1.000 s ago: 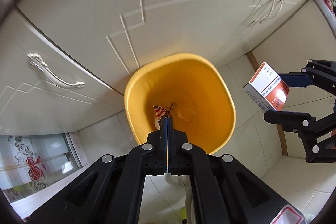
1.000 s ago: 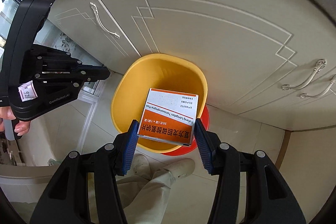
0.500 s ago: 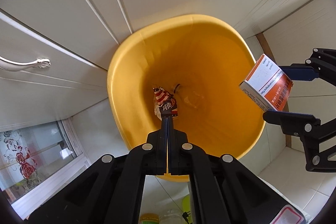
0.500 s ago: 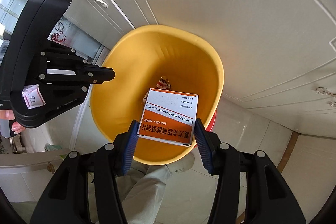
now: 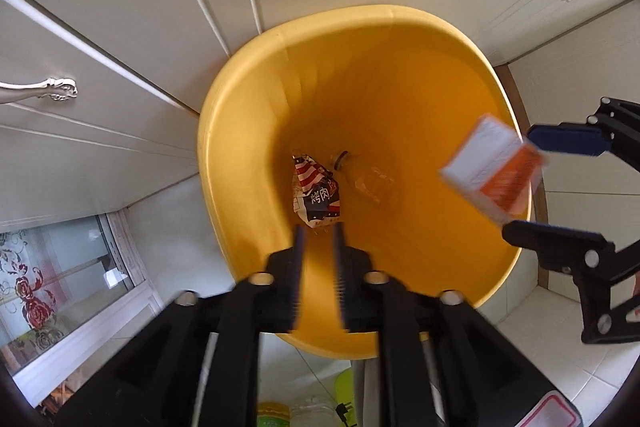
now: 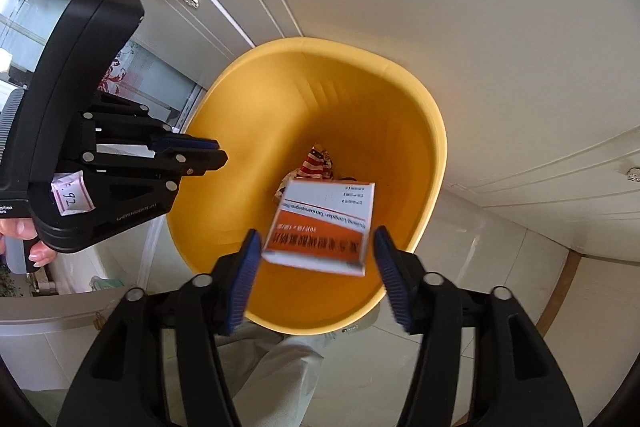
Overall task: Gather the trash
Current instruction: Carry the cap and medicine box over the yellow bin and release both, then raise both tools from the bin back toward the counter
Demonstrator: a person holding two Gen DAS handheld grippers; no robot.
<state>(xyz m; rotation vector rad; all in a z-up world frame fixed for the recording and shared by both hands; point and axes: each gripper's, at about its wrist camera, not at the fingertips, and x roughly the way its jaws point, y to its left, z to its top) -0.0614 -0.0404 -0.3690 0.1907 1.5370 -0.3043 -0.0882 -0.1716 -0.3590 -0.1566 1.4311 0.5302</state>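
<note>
box [image 6: 322,225] freed | between parted right jaws | over bin [image 6: 420,123]

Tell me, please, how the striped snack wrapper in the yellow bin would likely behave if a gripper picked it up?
The striped snack wrapper looks crumpled and creased, so probably floppy and light. Its printed film appears glossy, so it may slip between pads. Lying flat against the yellow bin wall, it seems unlikely to roll.

The orange-and-white medicine box [image 6: 323,227] over the yellow bin carries the line "Fufang Longdan Tansuanqingna Pian"; its Chinese characters are too blurred to read. A white tag [image 6: 73,198] on the left gripper [image 6: 200,155] reads "92", and the striped snack wrapper [image 5: 316,193] in the bin shows "烤肉".
</note>
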